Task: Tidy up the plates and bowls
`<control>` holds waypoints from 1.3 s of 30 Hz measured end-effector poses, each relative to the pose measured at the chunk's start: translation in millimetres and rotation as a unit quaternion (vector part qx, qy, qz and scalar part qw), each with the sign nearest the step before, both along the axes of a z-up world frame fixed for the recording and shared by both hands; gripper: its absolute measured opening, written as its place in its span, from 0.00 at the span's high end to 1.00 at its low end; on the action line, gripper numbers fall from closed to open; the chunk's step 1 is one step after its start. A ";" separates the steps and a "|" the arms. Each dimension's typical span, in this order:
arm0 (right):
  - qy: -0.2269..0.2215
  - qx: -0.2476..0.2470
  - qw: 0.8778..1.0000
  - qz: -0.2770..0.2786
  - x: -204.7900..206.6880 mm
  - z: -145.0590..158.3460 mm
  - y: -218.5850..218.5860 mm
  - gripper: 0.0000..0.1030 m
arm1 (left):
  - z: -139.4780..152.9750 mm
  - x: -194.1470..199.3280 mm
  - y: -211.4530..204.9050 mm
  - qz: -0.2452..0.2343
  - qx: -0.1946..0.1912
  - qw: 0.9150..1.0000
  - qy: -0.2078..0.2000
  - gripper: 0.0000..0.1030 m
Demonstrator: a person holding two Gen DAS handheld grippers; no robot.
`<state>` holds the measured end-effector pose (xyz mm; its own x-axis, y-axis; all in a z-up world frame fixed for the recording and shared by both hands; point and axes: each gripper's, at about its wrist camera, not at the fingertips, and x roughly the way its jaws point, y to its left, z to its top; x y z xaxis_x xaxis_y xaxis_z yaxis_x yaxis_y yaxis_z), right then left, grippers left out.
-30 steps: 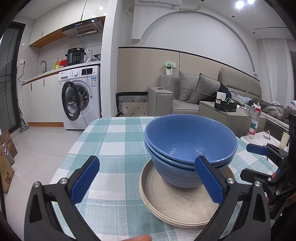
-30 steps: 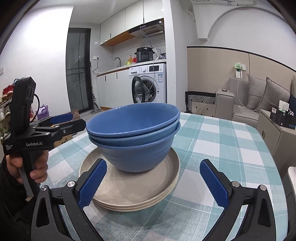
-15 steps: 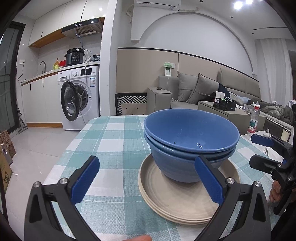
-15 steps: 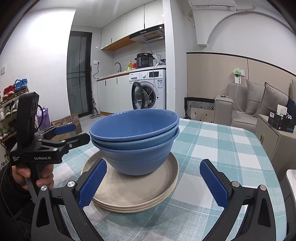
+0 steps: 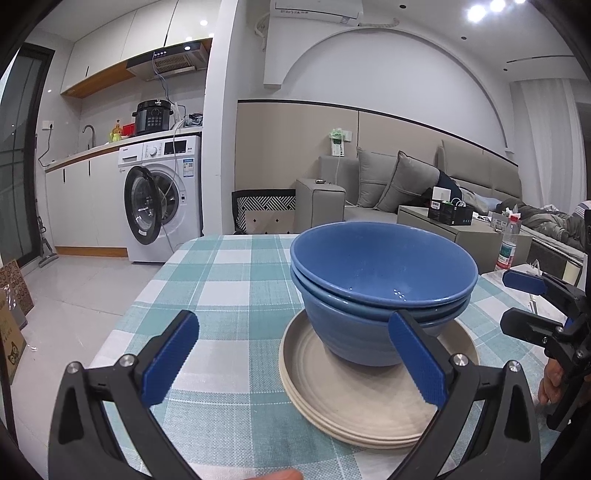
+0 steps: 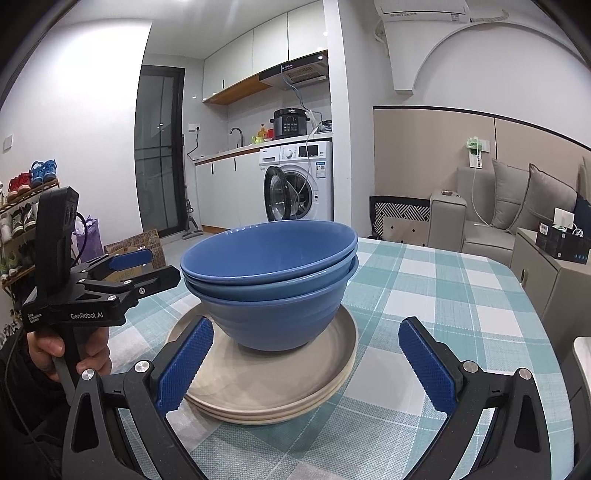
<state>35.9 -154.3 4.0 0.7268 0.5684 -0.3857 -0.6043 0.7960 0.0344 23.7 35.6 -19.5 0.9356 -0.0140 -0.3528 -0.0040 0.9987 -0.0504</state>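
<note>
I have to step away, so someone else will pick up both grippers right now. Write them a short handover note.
Left gripper: open, holding nothing, near side of the stack.
Right gripper: open, holding nothing, facing the stack from the other side.
Nested blue ceramic bowls sit upright, centred on the stack of beige round plates, on the green-and-white checked tablecloth.
Done: bowls nested, plates stacked, bowls on plates.
Left: nothing loose in view; move the stack only if required.

Bright, even light comes from ceiling spotlights [image 5: 491,8] glaring top right; both pictures are sharp, with walls bowing toward dark corners.
</note>
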 end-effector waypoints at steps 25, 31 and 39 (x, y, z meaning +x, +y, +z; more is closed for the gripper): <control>0.005 -0.001 1.000 0.002 1.3 -1.5 4.2 0.01 | -0.6 2.6 -0.2 0.005 -0.002 1.000 0.005 0.00; 0.006 -0.001 1.000 0.002 1.4 -1.7 4.0 0.01 | 0.0 1.9 -0.1 0.005 -0.001 1.000 0.005 0.00; 0.006 -0.001 1.000 0.003 1.7 -1.5 3.0 0.01 | 0.4 2.2 0.4 0.004 0.000 1.000 0.004 0.00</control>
<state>37.6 -151.4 2.5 0.7188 0.5713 -0.3962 -0.6081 0.7929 0.0401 25.9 36.0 -19.1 0.9330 -0.0065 -0.3597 -0.0123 0.9987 -0.0499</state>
